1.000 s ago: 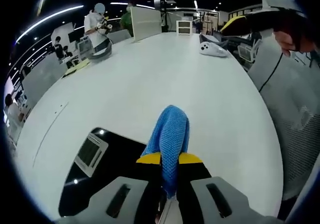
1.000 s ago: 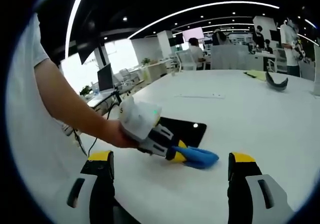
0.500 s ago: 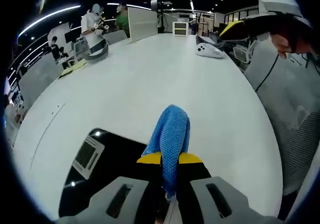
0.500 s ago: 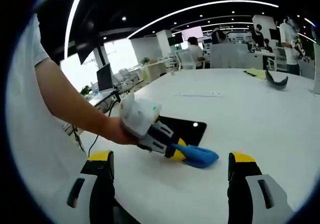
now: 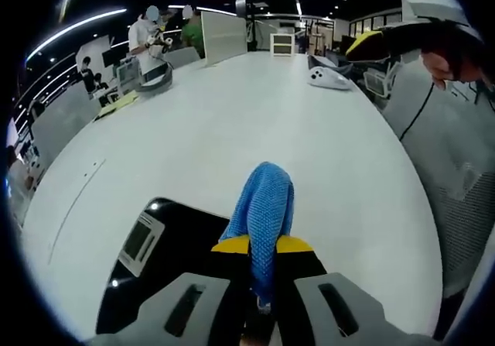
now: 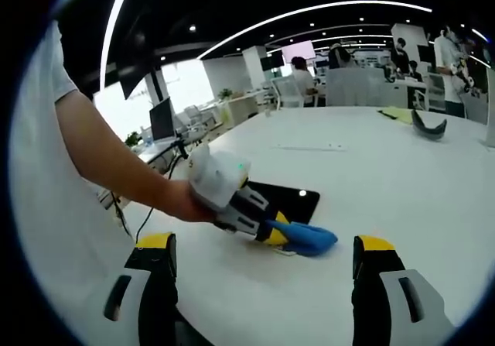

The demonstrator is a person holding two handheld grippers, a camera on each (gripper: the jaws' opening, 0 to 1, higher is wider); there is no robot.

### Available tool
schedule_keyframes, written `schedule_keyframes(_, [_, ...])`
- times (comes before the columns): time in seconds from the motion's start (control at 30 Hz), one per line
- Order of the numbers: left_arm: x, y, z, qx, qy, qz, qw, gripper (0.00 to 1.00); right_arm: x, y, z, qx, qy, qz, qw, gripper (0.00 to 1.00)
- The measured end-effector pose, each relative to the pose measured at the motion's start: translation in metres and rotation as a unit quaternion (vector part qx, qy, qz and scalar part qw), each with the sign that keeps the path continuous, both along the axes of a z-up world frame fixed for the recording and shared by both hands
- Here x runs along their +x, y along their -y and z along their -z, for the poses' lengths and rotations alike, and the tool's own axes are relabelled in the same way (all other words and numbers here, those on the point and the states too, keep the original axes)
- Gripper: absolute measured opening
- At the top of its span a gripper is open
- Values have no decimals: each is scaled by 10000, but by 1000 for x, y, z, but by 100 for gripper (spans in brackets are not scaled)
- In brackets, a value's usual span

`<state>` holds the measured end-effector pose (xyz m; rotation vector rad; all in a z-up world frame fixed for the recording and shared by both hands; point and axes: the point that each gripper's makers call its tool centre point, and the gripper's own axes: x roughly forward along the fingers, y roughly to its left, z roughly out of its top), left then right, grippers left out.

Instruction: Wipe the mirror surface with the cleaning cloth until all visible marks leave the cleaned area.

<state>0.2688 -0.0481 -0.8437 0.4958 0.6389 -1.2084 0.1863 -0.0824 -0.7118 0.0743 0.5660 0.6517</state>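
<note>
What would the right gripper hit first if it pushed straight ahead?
Probably the blue cloth held by the left gripper, lying between the right gripper's open jaws above the white table; depth is uncertain.

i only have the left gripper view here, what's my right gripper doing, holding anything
Observer: No. In the right gripper view the right gripper has its jaws wide apart with nothing between them, above the white table.
Operator: is the cloth on the mirror or off it
Observer: From that side, the blue cloth lies on the table just beside the near edge of the dark mirror, not over the glass.
Operator: how's my left one sitting
Observer: The left gripper slants down towards the table, shut on the cloth, with a hand behind its white body.
</note>
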Motion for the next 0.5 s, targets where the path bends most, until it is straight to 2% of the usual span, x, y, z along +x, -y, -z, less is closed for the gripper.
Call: schedule_keyframes(0.5, [15, -6, -1, 22, 3, -111, 9999, 6, 2, 2, 0, -10, -12, 32, 10000, 94])
